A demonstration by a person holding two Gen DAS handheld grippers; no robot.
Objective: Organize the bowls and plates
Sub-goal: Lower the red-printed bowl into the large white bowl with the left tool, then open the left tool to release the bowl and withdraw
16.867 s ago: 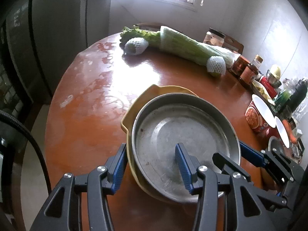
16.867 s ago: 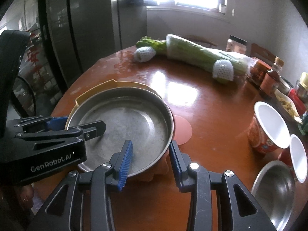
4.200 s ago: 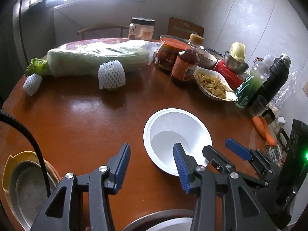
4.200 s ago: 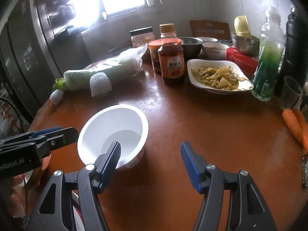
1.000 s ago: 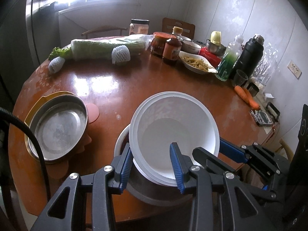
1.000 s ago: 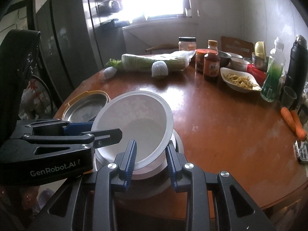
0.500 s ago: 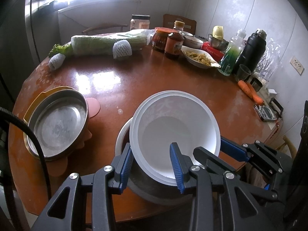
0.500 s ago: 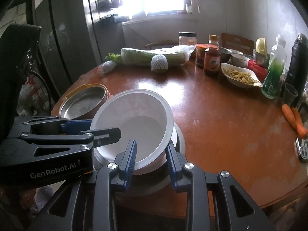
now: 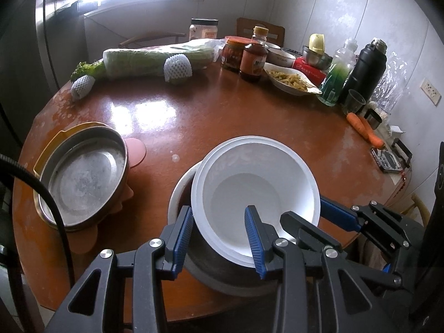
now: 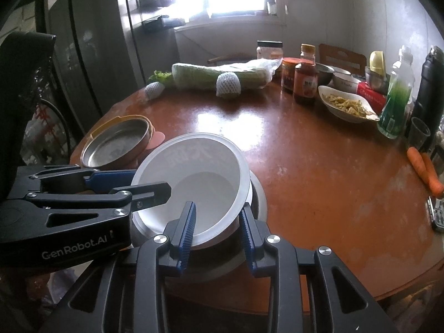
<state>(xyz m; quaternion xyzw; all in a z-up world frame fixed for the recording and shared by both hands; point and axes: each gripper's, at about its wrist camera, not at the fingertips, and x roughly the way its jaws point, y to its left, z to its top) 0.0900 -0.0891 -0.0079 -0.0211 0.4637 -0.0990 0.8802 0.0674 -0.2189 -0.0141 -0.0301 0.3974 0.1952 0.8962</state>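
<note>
Pinching opposite rim edges, the left tool [image 9: 219,238] and right tool [image 10: 217,229] hold the white bowl [image 9: 256,194] tilted directly over the steel bowl [image 9: 222,280] on the bench [image 9: 222,122].

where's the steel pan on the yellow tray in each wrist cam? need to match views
Left wrist: steel pan at left, mid-height, left of the white bowl that the left hand-held gripper straddles.
Right wrist: steel pan left of centre, beyond the left hand-held gripper, up-left of the white bowl.
Shared landmark: the wrapped cabbage at the table's far side.
</note>
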